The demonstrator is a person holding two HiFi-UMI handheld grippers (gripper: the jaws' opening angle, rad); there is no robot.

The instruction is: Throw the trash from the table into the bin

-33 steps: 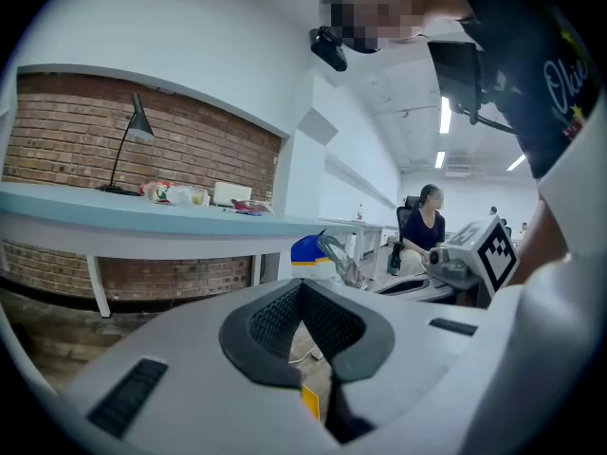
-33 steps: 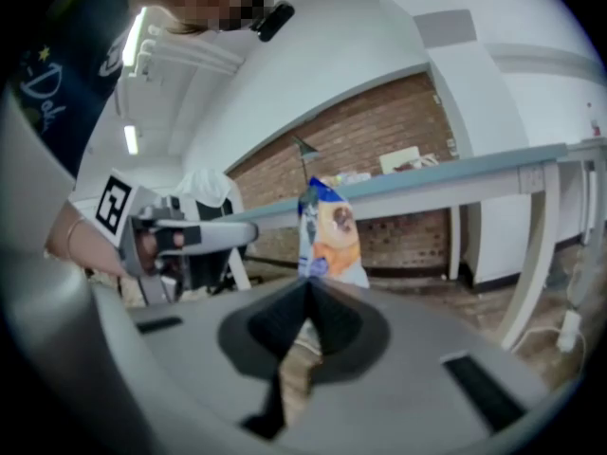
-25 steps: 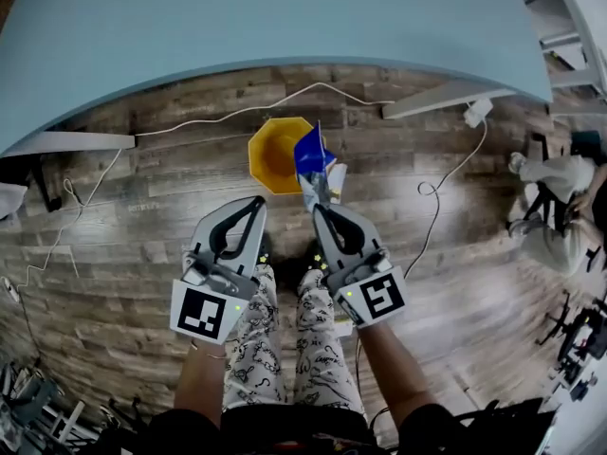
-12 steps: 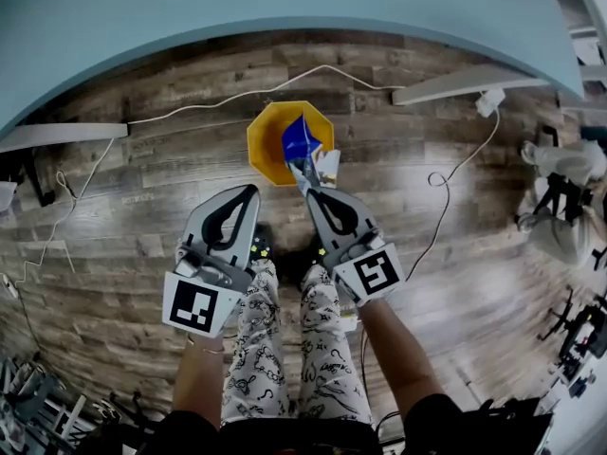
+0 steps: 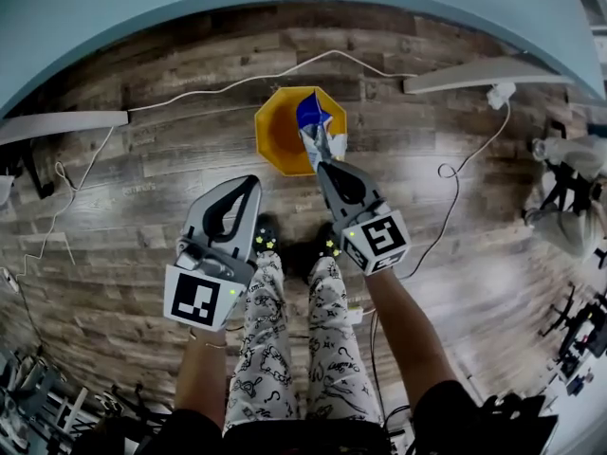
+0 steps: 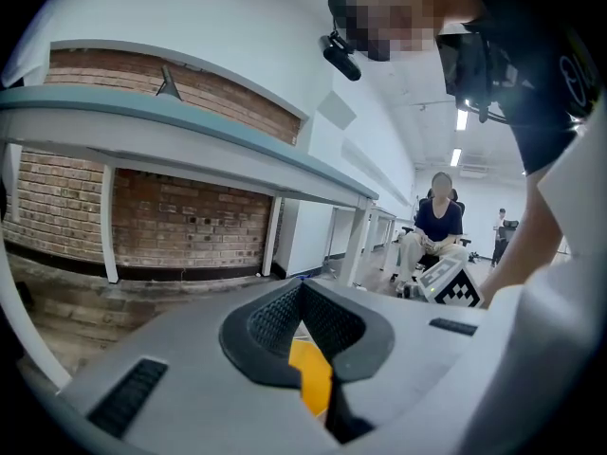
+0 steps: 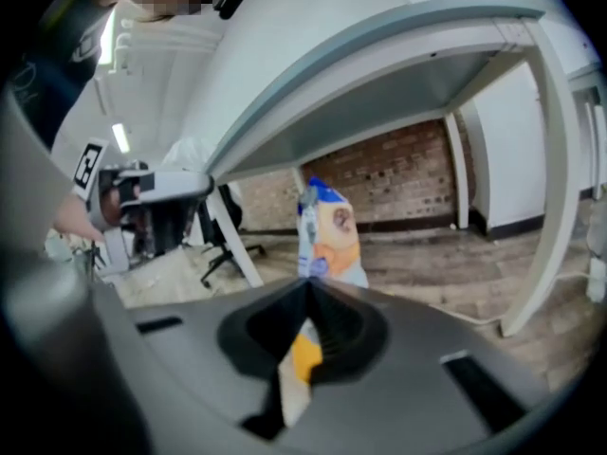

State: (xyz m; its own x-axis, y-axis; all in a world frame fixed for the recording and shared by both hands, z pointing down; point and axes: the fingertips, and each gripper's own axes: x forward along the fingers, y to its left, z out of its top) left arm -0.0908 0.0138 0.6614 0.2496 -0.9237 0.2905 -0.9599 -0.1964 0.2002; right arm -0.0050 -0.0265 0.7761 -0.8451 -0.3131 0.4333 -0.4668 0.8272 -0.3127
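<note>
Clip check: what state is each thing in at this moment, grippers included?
bin: upright on the floor, open-topped
snack packet: held upright by its lower end, over the bin mouth in the head view
right gripper: shut on the snack packet
left gripper: shut, empty

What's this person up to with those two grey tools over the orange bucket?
A person stands over an orange bin on the wooden floor, with a gripper in each hand. The right gripper is shut on a blue and white snack bag, which hangs over the bin's opening, not yet dropped. The left gripper is shut and empty, off to the side.
</note>
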